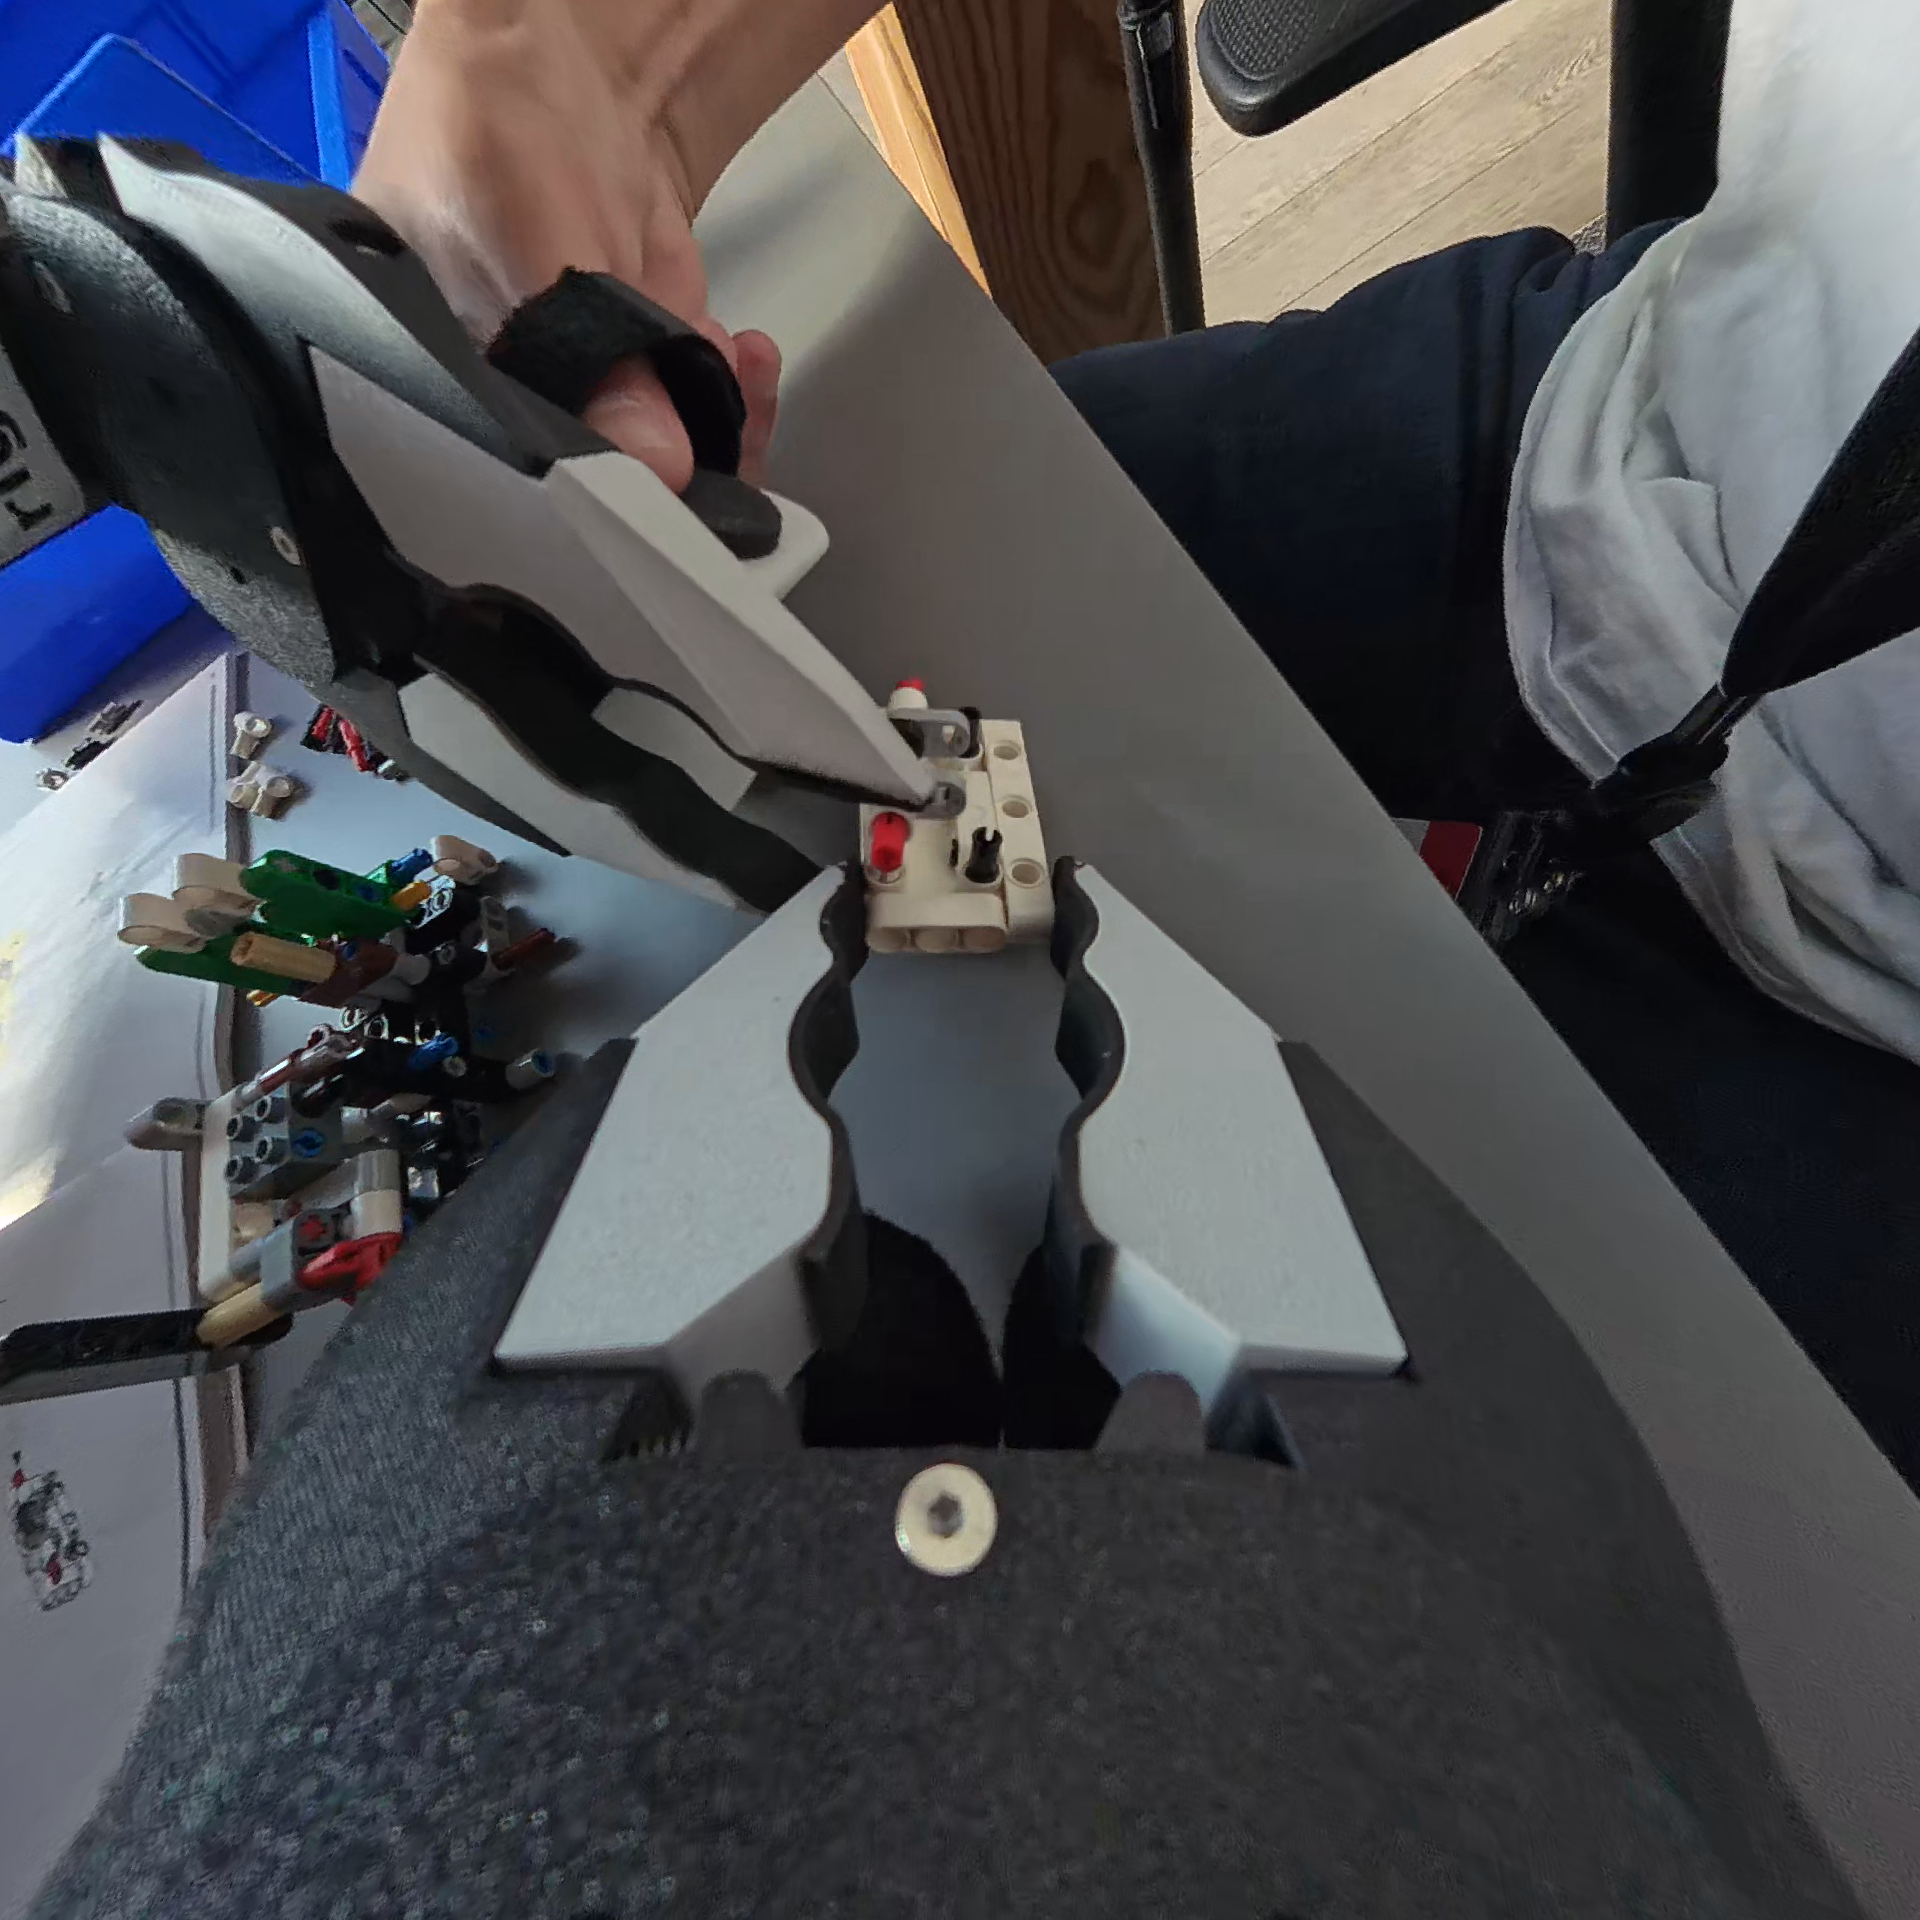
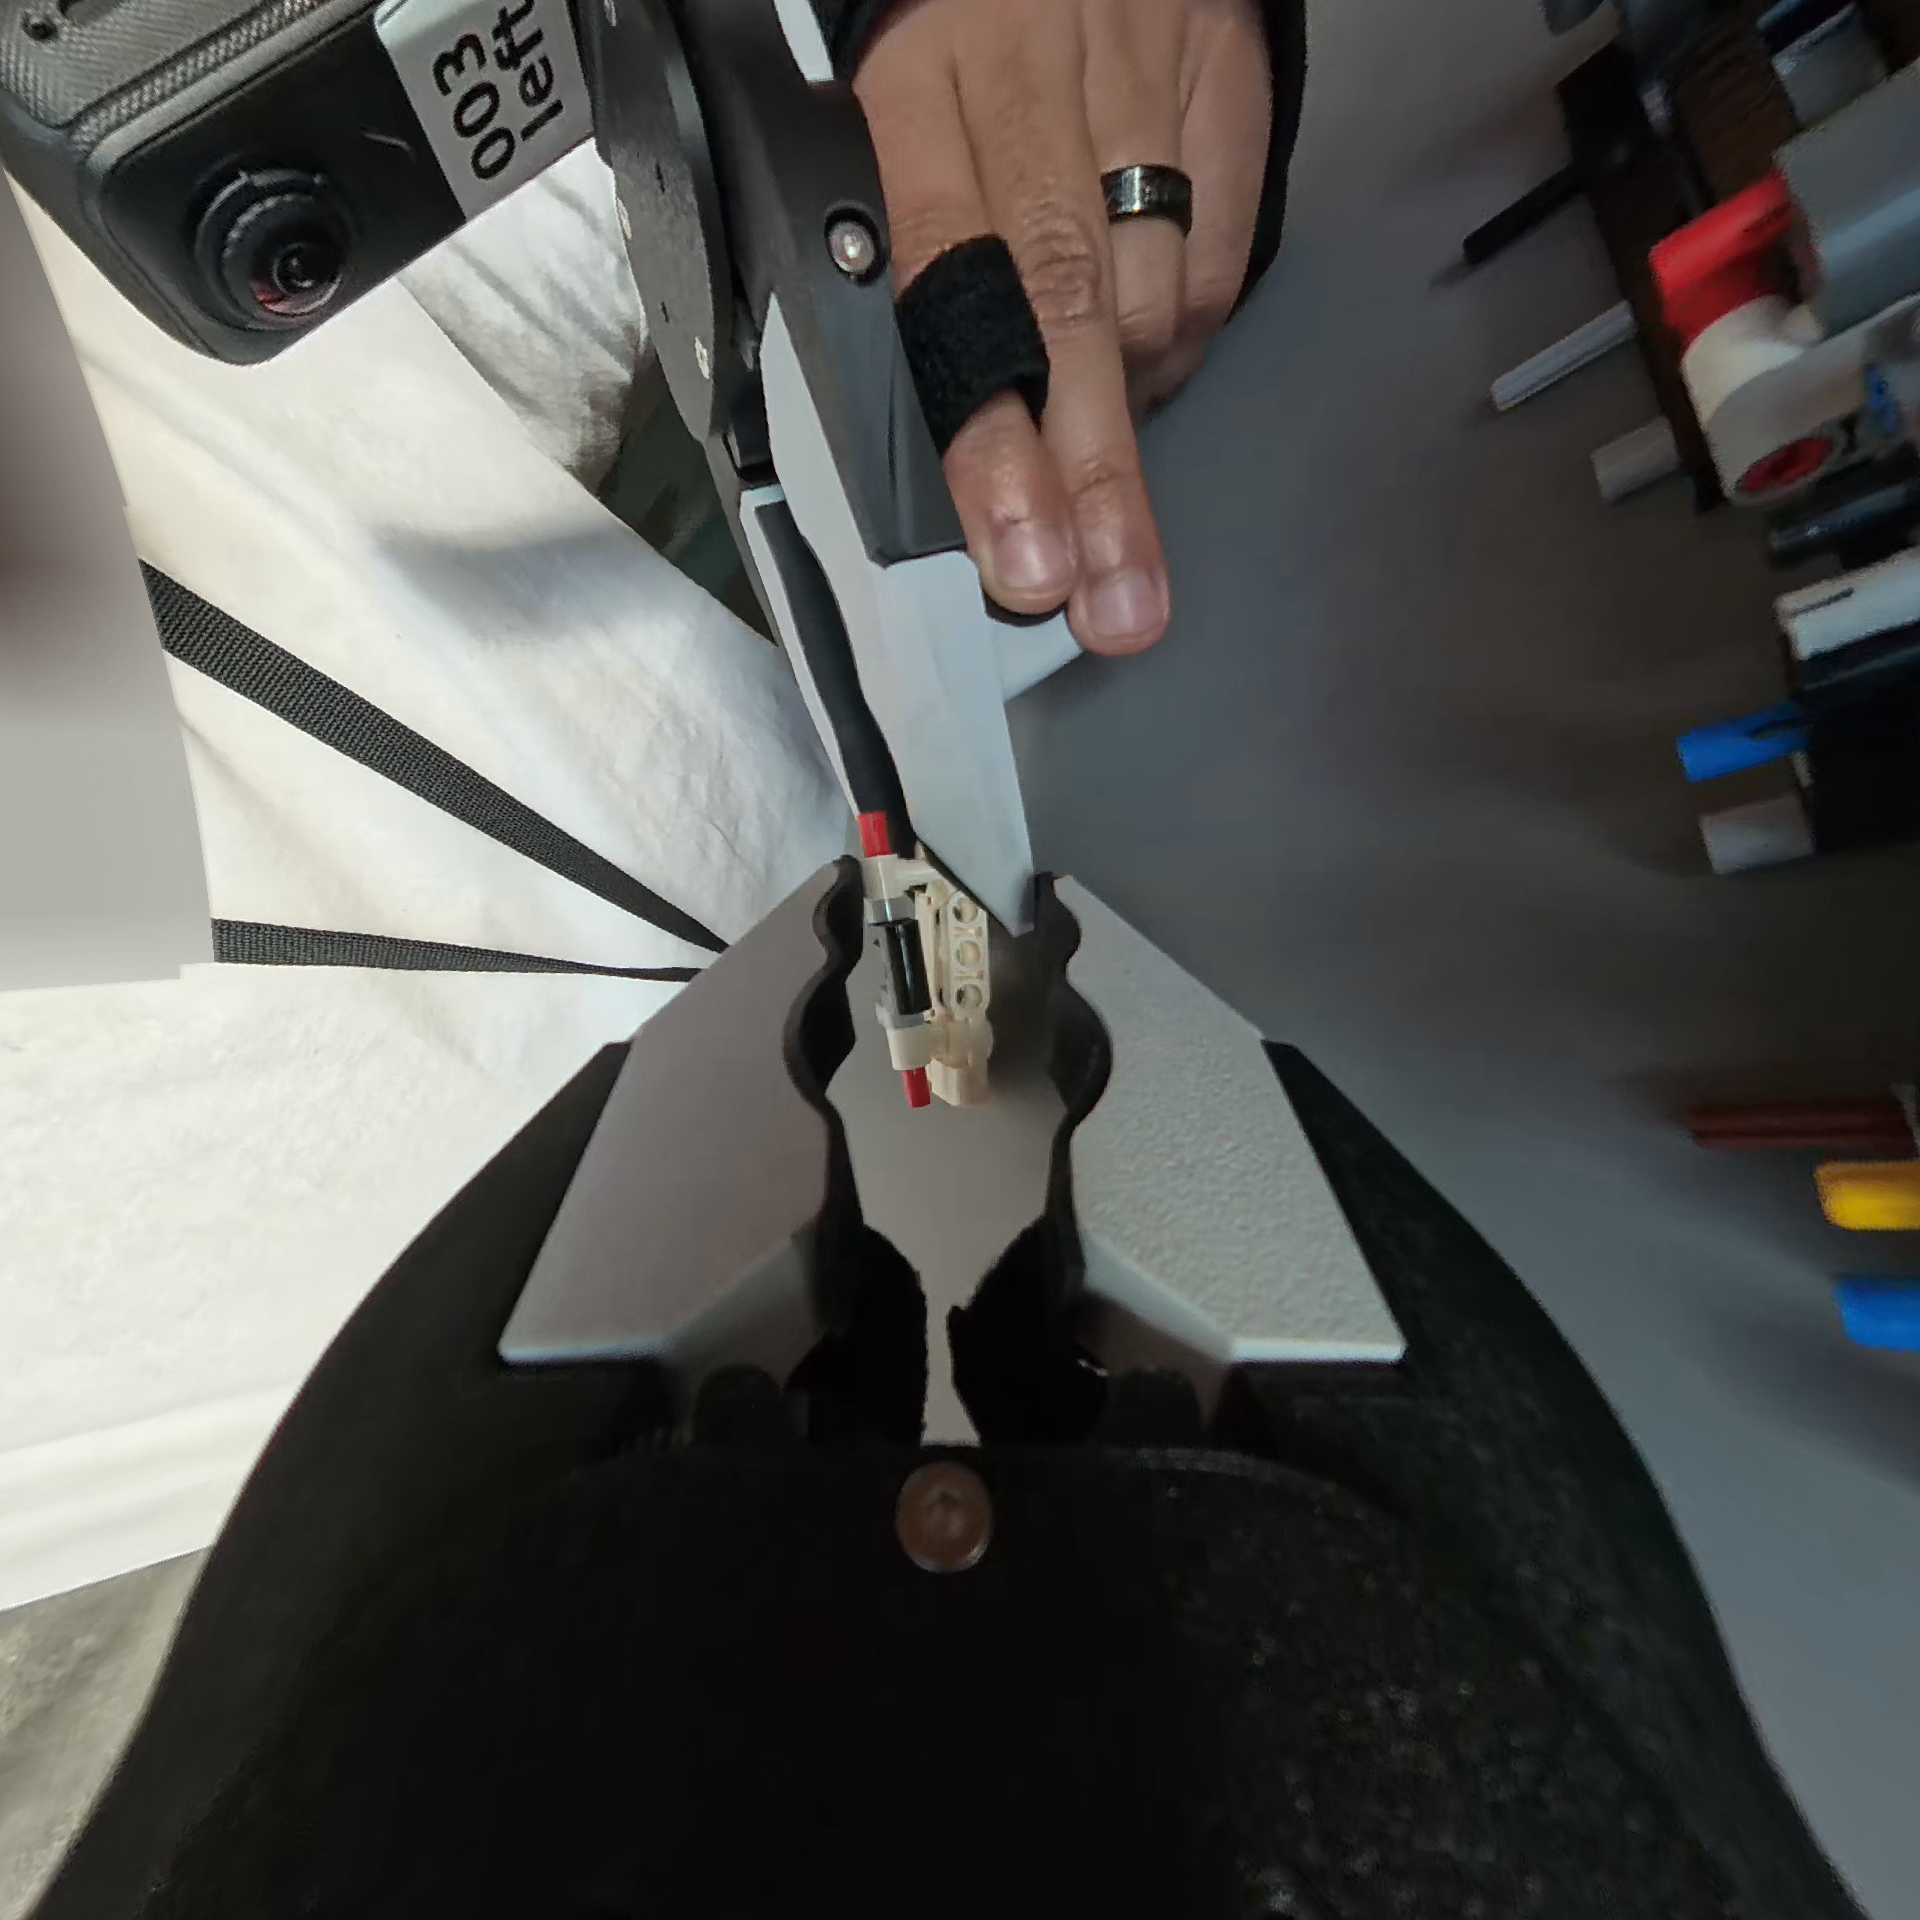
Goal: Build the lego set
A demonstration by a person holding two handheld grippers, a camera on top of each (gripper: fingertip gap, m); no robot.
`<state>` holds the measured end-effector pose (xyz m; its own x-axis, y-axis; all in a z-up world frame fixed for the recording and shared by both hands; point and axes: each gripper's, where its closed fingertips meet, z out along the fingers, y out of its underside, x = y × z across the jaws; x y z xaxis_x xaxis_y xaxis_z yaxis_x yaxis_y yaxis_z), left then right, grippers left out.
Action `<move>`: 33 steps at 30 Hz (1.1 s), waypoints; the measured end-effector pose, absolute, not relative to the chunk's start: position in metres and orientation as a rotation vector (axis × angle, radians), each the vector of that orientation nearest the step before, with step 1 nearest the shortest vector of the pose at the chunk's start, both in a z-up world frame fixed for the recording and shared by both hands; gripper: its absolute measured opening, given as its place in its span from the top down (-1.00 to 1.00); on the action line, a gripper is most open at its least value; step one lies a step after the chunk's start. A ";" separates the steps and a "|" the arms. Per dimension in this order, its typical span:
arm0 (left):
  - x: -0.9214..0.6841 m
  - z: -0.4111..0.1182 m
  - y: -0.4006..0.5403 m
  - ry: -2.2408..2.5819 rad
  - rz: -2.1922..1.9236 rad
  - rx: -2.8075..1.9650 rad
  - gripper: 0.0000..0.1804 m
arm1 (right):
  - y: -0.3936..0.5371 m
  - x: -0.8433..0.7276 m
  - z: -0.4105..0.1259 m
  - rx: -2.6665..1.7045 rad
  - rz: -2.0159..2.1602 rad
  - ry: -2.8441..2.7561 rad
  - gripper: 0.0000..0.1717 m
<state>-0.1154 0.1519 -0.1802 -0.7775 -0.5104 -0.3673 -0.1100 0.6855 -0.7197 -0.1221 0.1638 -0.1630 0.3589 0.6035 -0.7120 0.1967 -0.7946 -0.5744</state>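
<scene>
My left gripper (image 1: 958, 904) is shut on the near end of a small white brick assembly (image 1: 961, 831) and holds it just above the grey table (image 1: 1039, 520). A red pin (image 1: 886, 840) and a black pin (image 1: 982, 847) stick out of the assembly's top face. My right gripper (image 2: 948, 904) closes across the same assembly (image 2: 961, 977). One pad lies on a red axle carrying a black sleeve (image 2: 902, 961); the other is behind the white beam. In the left wrist view its upper fingertip (image 1: 899, 774) presses on a grey link (image 1: 943, 798).
A pile of loose coloured building parts (image 1: 343, 987) lies to the left, with blue bins (image 1: 73, 623) behind it. The table edge runs diagonally, with a person's lap (image 1: 1351, 520) beyond it. More coloured parts (image 2: 1870, 1195) and a white-and-red cylindrical part (image 2: 1756, 416) lie to the right. My two grippers' fingertips are within a few centimetres of each other.
</scene>
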 end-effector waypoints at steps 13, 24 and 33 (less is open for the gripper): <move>-0.117 -0.179 0.149 2.347 -0.978 -0.449 0.63 | 0.160 -0.122 -0.161 -2.204 1.512 -0.757 0.66; -0.118 -0.178 0.148 2.400 -1.051 -0.560 0.63 | 0.162 -0.124 -0.165 -2.215 1.388 -0.793 0.65; -0.119 -0.180 0.144 2.327 -0.944 -0.374 0.64 | 0.155 -0.125 -0.160 -2.200 1.563 -0.785 0.69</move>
<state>-0.1191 0.1436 -0.1797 -0.7845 -0.4569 -0.4193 -0.0356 0.7082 -0.7051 -0.1246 0.1549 -0.1598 0.2466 0.6065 -0.7559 0.2446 -0.7937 -0.5570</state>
